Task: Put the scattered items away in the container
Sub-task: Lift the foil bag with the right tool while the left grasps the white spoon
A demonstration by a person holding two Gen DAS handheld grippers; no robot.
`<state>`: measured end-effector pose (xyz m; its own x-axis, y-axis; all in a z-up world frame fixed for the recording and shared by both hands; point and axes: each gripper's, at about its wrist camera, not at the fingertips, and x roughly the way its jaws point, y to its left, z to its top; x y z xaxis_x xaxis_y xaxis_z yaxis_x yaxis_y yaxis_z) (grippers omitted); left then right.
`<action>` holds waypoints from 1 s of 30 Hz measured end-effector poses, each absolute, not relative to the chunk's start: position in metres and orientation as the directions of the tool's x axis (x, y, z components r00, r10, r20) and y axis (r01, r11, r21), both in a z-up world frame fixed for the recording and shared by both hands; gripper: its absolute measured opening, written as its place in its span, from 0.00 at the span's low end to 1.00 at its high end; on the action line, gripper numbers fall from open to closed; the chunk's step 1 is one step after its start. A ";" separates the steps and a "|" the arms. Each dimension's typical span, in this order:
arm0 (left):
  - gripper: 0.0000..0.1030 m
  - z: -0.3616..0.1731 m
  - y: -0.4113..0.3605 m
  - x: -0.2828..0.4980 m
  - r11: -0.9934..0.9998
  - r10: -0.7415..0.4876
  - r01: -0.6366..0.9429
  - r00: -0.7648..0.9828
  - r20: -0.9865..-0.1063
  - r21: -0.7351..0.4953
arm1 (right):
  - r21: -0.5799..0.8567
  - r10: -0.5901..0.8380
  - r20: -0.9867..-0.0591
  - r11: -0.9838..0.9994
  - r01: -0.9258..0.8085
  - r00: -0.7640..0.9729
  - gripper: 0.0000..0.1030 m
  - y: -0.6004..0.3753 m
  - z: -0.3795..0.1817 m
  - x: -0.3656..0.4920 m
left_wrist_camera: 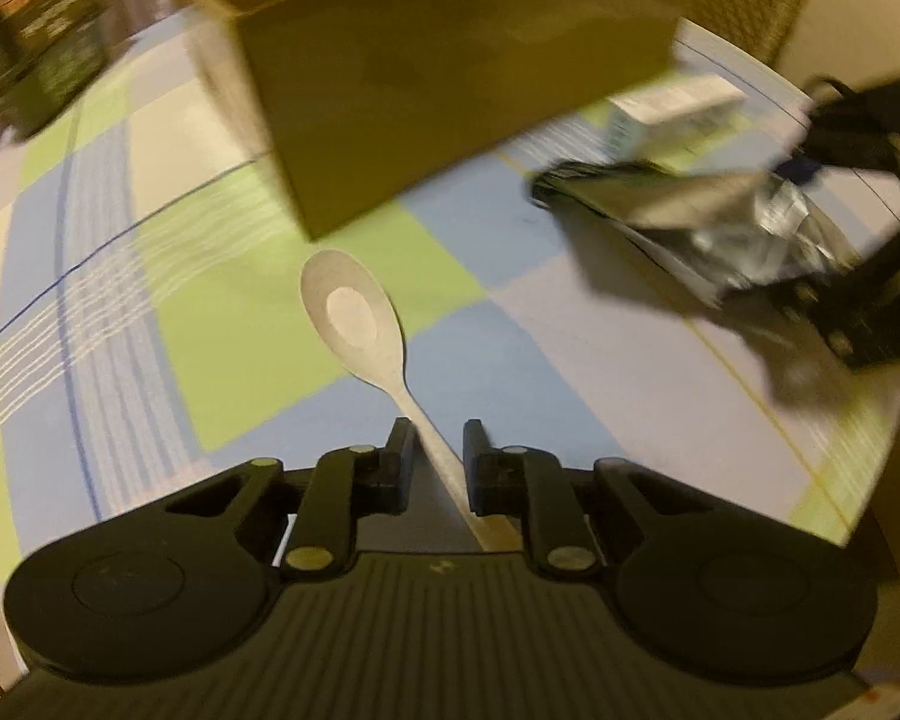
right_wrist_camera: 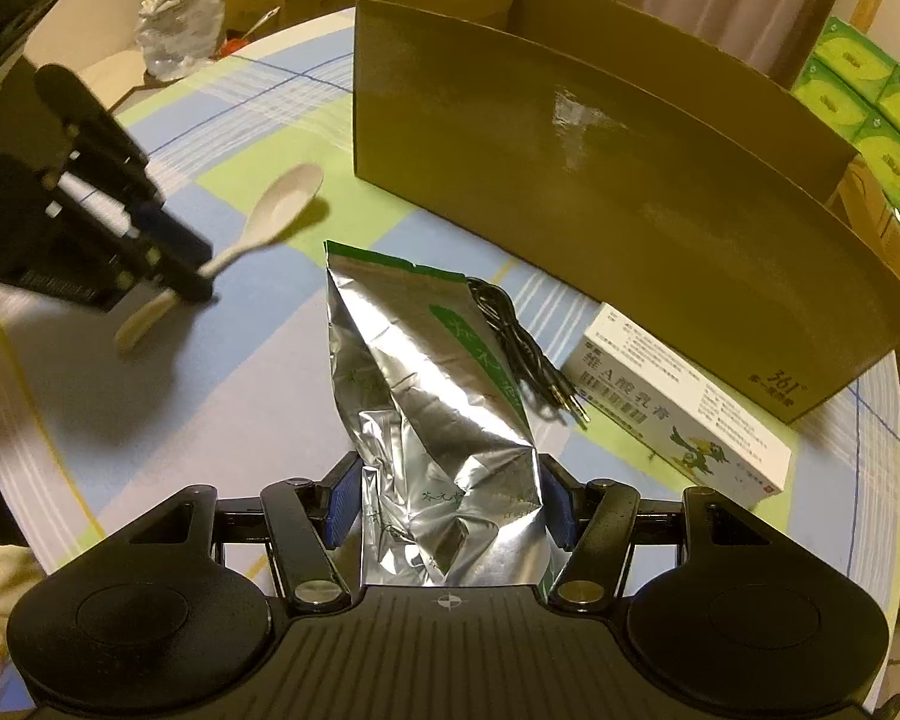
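One spoon (right_wrist_camera: 282, 204), one pouch (right_wrist_camera: 432, 396), one carton (right_wrist_camera: 678, 414).

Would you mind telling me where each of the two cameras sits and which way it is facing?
Left wrist: on the left hand-held gripper, looking down its fingers at the spoon it grips, with the cardboard box beyond.
Right wrist: on the right hand-held gripper, looking down at the foil bag it clamps, with the black cable and medicine carton by the box.
Shared: spoon, bag, box, carton, checked tablecloth; each shows the other gripper.
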<state>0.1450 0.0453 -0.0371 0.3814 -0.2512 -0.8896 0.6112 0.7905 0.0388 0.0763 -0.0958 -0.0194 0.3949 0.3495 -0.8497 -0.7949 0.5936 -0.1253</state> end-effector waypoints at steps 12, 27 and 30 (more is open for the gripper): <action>0.41 -0.033 0.021 0.108 0.765 -0.283 0.644 0.308 -0.909 -0.020 | -0.113 0.325 -0.857 0.639 -0.761 0.401 0.55 -0.125 -0.016 0.072; 0.45 -0.043 0.012 0.144 0.901 -0.206 0.433 0.453 -0.867 0.012 | -0.104 0.357 -0.837 0.640 -0.761 0.414 0.64 -0.132 -0.026 0.073; 0.43 -0.044 0.009 0.146 0.905 -0.209 0.425 0.466 -0.860 0.010 | -0.096 0.363 -0.835 0.645 -0.758 0.414 0.65 -0.133 -0.026 0.073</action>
<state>0.1462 0.0093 -0.0440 0.4661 -0.2090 -0.8597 0.4250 0.9051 0.0104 0.0735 -0.1327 -0.0259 0.4141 0.3628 -0.8348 -0.7579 0.6453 -0.0956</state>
